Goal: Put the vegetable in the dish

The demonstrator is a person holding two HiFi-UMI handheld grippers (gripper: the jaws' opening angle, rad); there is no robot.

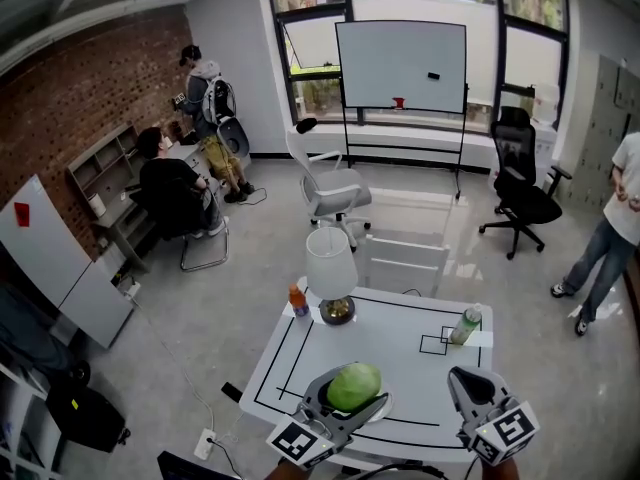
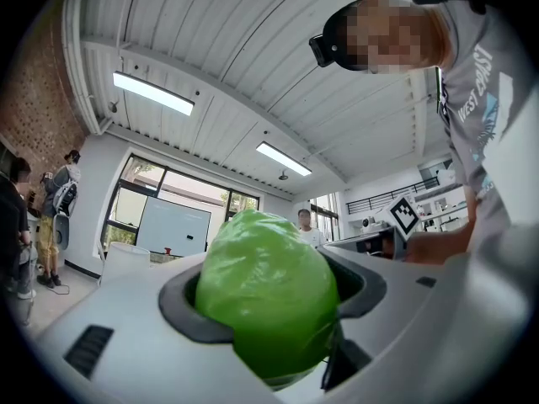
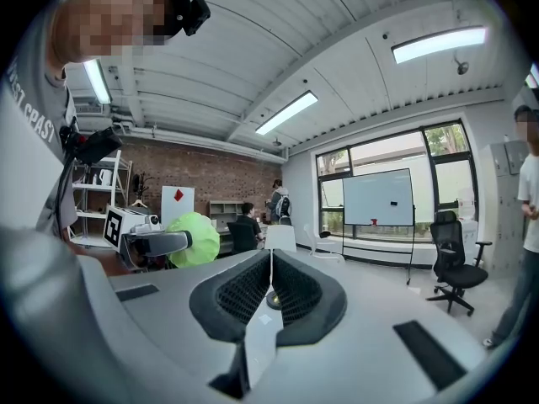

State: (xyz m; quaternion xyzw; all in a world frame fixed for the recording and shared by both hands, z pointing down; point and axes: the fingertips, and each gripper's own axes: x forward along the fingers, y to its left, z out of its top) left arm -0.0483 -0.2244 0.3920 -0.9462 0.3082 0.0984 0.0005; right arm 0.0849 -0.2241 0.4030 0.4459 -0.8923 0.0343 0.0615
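A round green leafy vegetable (image 1: 355, 379) sits between the jaws of my left gripper (image 1: 354, 396), which is shut on it above the near edge of the white table (image 1: 400, 353). It fills the middle of the left gripper view (image 2: 268, 293). My right gripper (image 1: 472, 376) hangs over the table's near right corner, its jaws shut with nothing in them (image 3: 268, 289). In the right gripper view the vegetable (image 3: 195, 238) shows at the left, in the other gripper. A dark round dish (image 1: 337, 312) sits at the table's far side under a white lampshade (image 1: 330, 260).
An orange-capped bottle (image 1: 298, 301) stands left of the dish, and a green bottle (image 1: 466, 325) at the far right. Black lines mark the tabletop. Beyond are office chairs (image 1: 333, 190), a whiteboard (image 1: 401, 66), seated people at the left and a person (image 1: 612, 230) at the right.
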